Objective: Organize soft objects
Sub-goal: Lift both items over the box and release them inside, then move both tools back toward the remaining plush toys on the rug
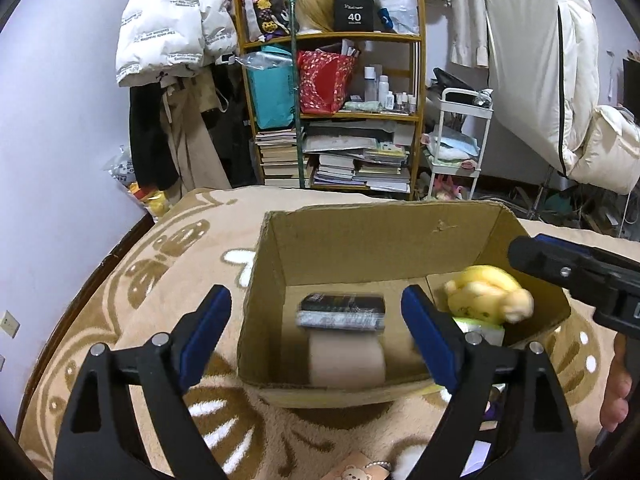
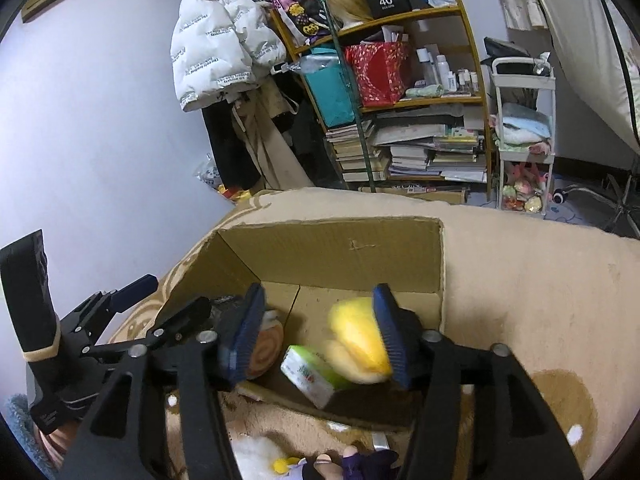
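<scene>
Low in both frames, the left gripper [image 1: 316, 336] and right gripper [image 2: 320, 338] hang spread, pinching nothing, over the cardboard box [image 1: 384, 240] at centre, the yellow plush [image 1: 490, 294] inside its right half.

A blurred yellow plush [image 2: 358, 338] touches the right gripper's [image 2: 320, 338] right pad above the cardboard box [image 2: 332, 254].

1. The cardboard box [image 1: 384, 240] is plain brown.
2. The plush toy [image 1: 490, 294] inside is bright yellow with paler cream bits.
3. The packet [image 2: 310, 376] next to it is white and lime green with some red print.
4. The blanket [image 1: 120, 312] is tan with darker brown and white swirly shapes.
5. Both grippers are black with blue pads [image 1: 204, 332].
6. The gift bag [image 1: 324, 82] on the shelf is red with gold speckles.
</scene>
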Demonstrator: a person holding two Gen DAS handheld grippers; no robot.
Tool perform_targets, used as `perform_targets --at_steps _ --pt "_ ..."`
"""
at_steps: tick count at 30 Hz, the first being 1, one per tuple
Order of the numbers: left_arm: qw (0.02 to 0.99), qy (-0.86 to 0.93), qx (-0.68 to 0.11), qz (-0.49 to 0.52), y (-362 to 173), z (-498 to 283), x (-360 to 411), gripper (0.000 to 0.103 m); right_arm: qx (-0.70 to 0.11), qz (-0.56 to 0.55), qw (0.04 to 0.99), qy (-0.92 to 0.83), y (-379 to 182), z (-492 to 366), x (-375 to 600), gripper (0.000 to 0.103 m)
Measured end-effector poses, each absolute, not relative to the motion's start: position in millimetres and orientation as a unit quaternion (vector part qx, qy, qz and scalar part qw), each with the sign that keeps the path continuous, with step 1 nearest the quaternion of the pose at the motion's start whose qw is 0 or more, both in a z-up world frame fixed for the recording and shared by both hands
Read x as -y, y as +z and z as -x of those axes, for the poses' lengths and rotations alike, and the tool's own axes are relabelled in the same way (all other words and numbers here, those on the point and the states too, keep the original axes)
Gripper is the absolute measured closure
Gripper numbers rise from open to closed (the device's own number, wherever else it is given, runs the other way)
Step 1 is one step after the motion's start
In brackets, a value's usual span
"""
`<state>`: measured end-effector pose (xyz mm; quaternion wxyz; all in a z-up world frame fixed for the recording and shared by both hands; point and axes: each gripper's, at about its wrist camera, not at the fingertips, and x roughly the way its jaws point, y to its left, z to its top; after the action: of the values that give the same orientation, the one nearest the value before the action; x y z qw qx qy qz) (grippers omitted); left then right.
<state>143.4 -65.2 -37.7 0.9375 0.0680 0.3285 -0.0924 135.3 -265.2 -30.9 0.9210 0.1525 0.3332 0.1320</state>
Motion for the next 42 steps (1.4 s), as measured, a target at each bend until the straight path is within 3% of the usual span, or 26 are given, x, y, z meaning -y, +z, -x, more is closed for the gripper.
perform_targets --at_steps 10,14,27,42 --pt "0.941 -0.083 -0.324 -0.056 -22.8 -122.0 51.5 0.01 -0.322 -0.152 0.925 0.129 -11.9 -108.1 265.9 0.0" --pt "0.942 -0.081 -0.319 -0.06 -15.2 -108.2 47.7 0.005 -0.318 -0.142 0.929 0.128 -4.7 -94.2 266.8 0.0" --pt "0.932 -0.089 -0.346 -0.055 -2.6 -70.8 36.6 0.004 -0.302 -0.125 0.939 0.111 19.1 -47.0 267.2 0.0" --pt "0.915 -0.112 -0.381 -0.067 -8.7 -35.4 37.6 0.004 -0.337 -0.161 0.923 0.089 7.3 -14.8 280.7 0.0"
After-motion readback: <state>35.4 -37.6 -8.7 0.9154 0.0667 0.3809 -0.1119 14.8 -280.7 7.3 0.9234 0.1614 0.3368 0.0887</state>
